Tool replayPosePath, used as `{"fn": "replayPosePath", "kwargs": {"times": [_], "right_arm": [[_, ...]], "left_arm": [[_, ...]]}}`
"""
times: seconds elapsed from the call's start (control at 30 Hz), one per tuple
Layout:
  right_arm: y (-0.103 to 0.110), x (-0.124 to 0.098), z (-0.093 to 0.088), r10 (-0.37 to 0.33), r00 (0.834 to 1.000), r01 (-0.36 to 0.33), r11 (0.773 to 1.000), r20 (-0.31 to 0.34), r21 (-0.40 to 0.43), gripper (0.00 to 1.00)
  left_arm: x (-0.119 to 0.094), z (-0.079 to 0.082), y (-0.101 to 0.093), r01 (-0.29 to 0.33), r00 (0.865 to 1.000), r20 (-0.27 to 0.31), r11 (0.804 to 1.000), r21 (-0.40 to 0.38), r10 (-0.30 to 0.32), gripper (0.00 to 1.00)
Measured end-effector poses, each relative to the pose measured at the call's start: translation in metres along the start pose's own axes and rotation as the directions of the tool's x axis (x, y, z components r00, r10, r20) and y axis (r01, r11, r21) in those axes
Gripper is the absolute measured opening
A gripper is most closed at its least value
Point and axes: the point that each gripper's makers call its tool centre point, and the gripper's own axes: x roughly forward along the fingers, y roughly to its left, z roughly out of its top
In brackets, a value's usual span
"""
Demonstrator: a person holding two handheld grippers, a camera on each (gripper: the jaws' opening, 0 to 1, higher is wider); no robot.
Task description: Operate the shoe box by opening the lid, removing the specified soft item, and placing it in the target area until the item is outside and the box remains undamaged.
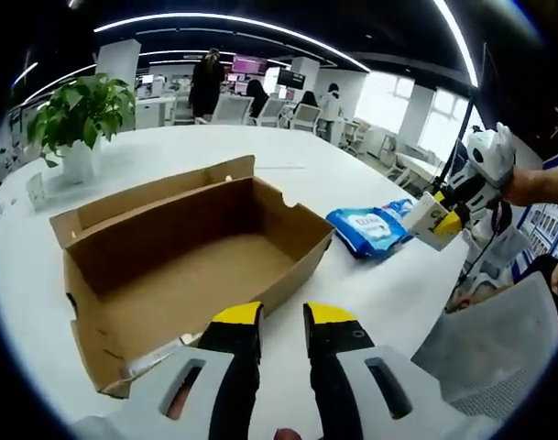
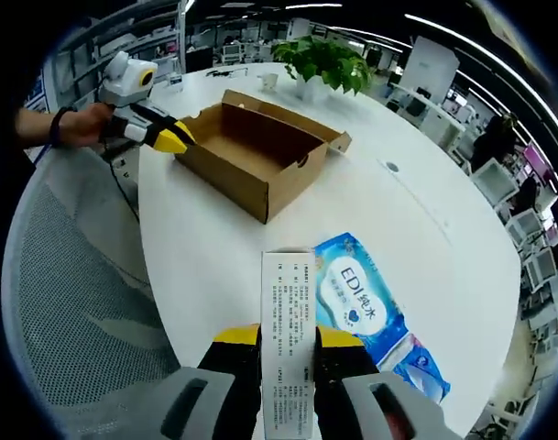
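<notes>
On white desk [image 2: 214, 247], open cardboard box [image 1: 182, 261] sits empty, lid off. Blue wipes pack [image 2: 361, 307] lies outside, at box's 3 o'clock in left gripper view. Right tongs [image 2: 288, 337] clamped on white paper slip [image 2: 288, 312] beside pack; release gently, clear of box. Left tongs [image 1: 283, 316] apart near box wall; steady it, avoid crushing.

"EDI" on the blue wipes pack [image 2: 361, 307]
</notes>
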Motion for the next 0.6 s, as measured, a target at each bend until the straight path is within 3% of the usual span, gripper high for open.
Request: {"fn": "replayPosePath", "kwargs": {"times": [0.6], "right_arm": [[-0.029,-0.022,-0.06,-0.034,0.999,0.036,0.996,-0.025,0.078,0.17]], "left_arm": [[-0.009,0.003,0.024,-0.091,0.996,0.02,0.995,-0.042,0.092,0.18]]}}
